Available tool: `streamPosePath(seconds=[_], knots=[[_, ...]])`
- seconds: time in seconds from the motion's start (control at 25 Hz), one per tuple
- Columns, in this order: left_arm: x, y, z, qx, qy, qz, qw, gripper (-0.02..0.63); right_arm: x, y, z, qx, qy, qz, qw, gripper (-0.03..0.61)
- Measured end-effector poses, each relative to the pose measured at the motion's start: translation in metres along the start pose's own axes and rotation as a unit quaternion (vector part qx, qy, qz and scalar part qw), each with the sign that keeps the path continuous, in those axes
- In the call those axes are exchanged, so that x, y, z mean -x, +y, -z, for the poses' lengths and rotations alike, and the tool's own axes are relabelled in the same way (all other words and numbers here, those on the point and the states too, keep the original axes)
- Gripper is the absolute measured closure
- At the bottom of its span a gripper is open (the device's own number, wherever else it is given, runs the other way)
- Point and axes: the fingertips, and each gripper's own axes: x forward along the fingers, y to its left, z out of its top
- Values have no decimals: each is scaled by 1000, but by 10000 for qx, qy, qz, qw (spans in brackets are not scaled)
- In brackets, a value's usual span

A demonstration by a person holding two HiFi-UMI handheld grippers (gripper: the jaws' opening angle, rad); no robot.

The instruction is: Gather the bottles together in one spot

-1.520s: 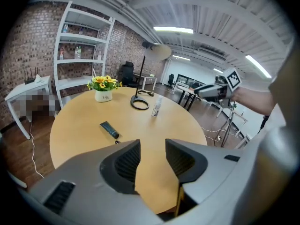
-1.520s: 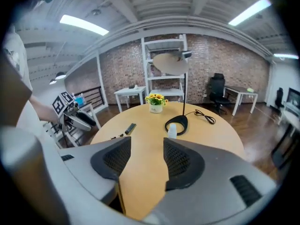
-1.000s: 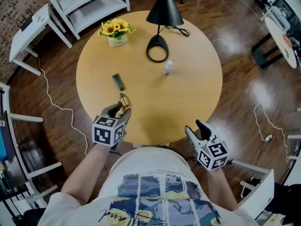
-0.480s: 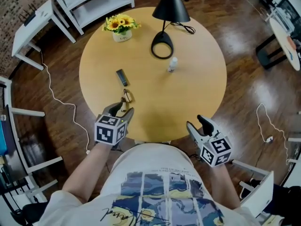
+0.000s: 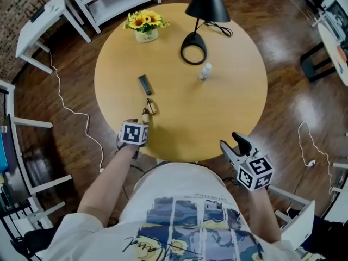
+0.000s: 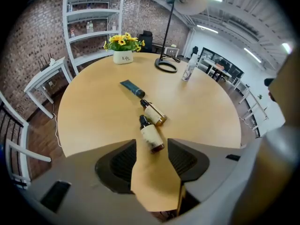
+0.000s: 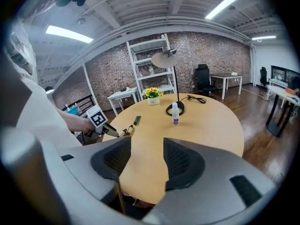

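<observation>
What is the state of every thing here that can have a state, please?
near amber bottle: lying on its side, capped.
far amber bottle: lying on its side, capped.
dark tube: lying flat.
clear bottle: upright, capped.
lamp: upright.
flower pot: upright.
left claw: open, jaws just opened wider; near amber bottle's base between the tips, not pressed.
right claw: open, empty.
</observation>
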Motion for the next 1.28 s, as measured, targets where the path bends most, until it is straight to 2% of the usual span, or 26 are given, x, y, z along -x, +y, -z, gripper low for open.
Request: streamPosePath(seconds=[0.12, 0.16, 0.28, 0.36, 0.56, 0.72, 0.88, 1.0, 1.12, 1.28], knots=[[-20, 8, -8, -68, 48, -206, 9998, 414, 0, -2, 0, 28, 58, -34, 10000, 337], [-25, 9, -7, -75, 120, -257, 9996, 379, 0, -2, 0, 34, 68, -42, 10000, 337], [-35, 13, -1, -132, 363, -440, 9983, 389, 0, -3, -2, 58, 84, -77, 9999, 337], [-38, 16, 4, -169, 430, -558, 9974, 468, 0, -4, -2, 75, 99, -100, 9999, 339], [-38, 16, 3, -367, 313, -560, 9973, 469, -3, -8, -2, 127, 139, -195, 9996, 339], [-22, 18, 0, -260, 53, -541, 9982, 469, -7, -7, -3, 231, 195, -320, 9990, 339], [4, 18, -13, -19, -395, -483, 9981, 471, -14, -5, -7, 434, 284, -519, 9973, 338], [32, 5, -36, 63, -931, -207, 9954, 471, -21, 1, -13, 673, 367, -779, 9940, 339], [64, -19, -66, -218, -1544, 137, 9877, 471, -26, 6, -26, 955, 443, -1094, 9884, 339], [99, -55, -102, -764, -2204, 628, 9704, 471, -32, 14, -55, 1298, 550, -1697, 9754, 352]])
